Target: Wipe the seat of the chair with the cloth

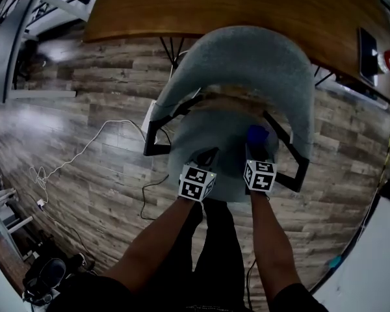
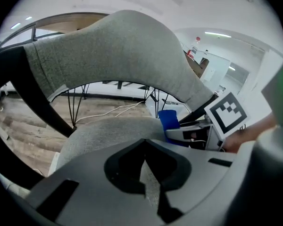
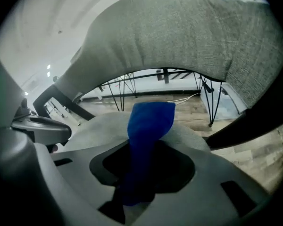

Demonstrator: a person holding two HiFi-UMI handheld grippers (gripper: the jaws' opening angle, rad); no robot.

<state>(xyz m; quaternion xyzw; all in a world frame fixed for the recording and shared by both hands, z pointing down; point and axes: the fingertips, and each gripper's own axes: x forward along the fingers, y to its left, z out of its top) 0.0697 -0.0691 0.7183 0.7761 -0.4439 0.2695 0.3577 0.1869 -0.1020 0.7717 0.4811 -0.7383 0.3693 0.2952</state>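
**Holding cloth over chair seat: progress check**

Right gripper (image 3: 137,192): jaws were clamped on the blue cloth (image 3: 148,126). A bunched length of it stood out past the tips toward the seat (image 3: 99,126). Left gripper (image 2: 148,173): jaws were drawn close together with nothing between them, and only a sliver of grey seat fabric showed through the gap.

From the head view, both grippers were low over the front half of the seat (image 1: 214,129), the left gripper (image 1: 207,156) just beside the right gripper (image 1: 257,147). The cloth (image 1: 257,135) lay toward the seat's right side. I could not tell whether it was pressed to the fabric or just above it.

Beyond the seat, the grey backrest (image 1: 247,64) curved round. Past it were the wood-plank floor (image 1: 97,109) with a white cable (image 1: 84,151), and the wooden table (image 1: 214,5) farthest off.

Judgement: the cloth was gripped and brought to the chair, so pick-up was done. The seat showed no mark to tell wiped from unwiped. I took the strokes across the whole seat, left side and rear included, as left to do.
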